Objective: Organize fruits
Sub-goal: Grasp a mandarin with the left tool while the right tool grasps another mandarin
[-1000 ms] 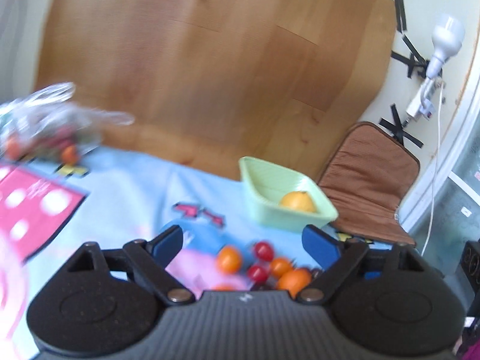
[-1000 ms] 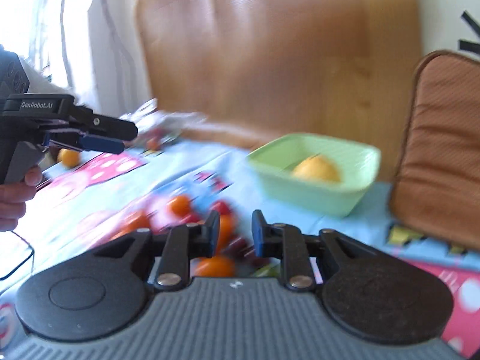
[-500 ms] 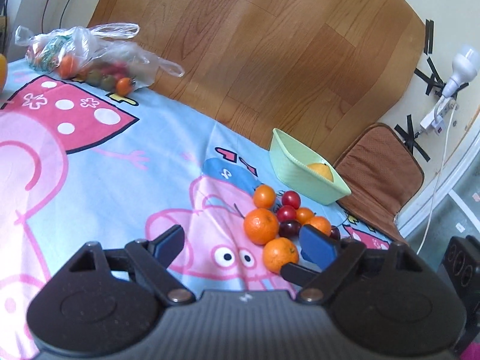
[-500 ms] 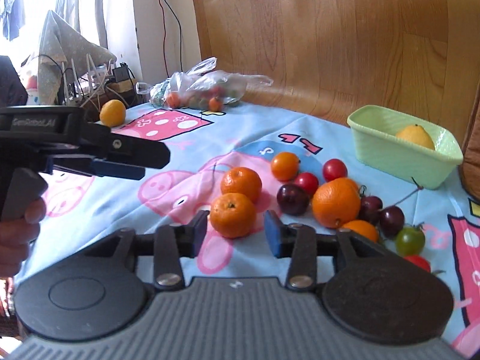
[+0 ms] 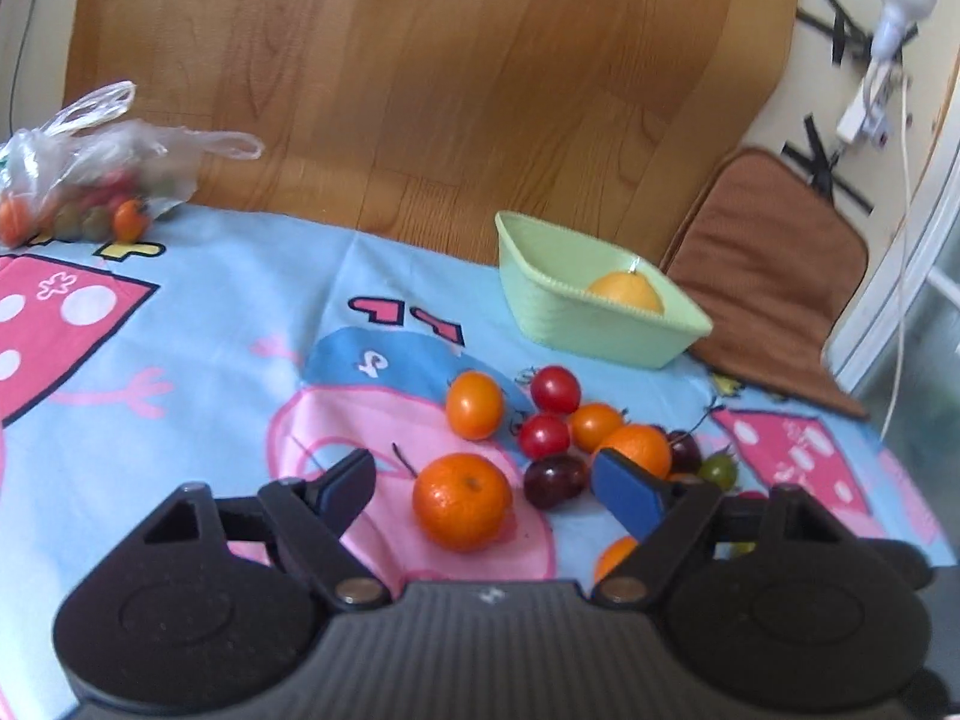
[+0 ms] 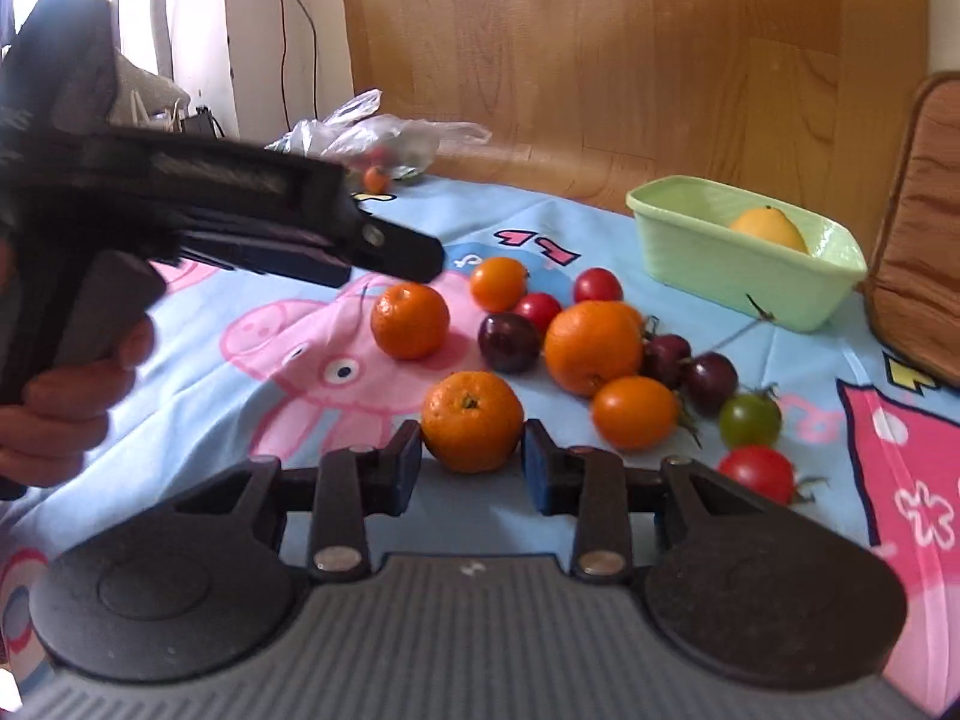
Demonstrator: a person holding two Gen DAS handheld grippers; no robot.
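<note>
One fruit, a yellow-orange citrus (image 6: 770,228), is sitting inside the pale green basket (image 6: 720,267) at the upper right of the right wrist view; by my reckoning that is all that is sorted, and the task is barely beginning. Everything else is still lying loose on the cartoon-print cloth (image 6: 288,354) covering the desk: three mandarins, cherry tomatoes in red, orange and green, and a few dark cherries, clustered in the middle of the frame.

The nearest mandarin (image 6: 472,422) is resting low in the centre, its stem scar facing up and slightly toward the camera. It is nearly round, so no long axis matters for the grasp. The right tongs (image 6: 471,462) are bracketing it, spread just wider than the fruit, with the pads beside its flanks; whether they are touching it I cannot tell, and it looks to be still on the cloth.

The left tongs (image 5: 489,489) are gaping wide and carrying nothing, hovering over a second mandarin (image 5: 462,501) in the lower centre of the left wrist view, stem scar up too.

Further out, a clear plastic bag (image 5: 90,180) of more small fruit is lying at the upper left, against the wooden panel (image 5: 450,78), and a brown cushion (image 5: 774,264) is sitting beyond the basket at the right.
</note>
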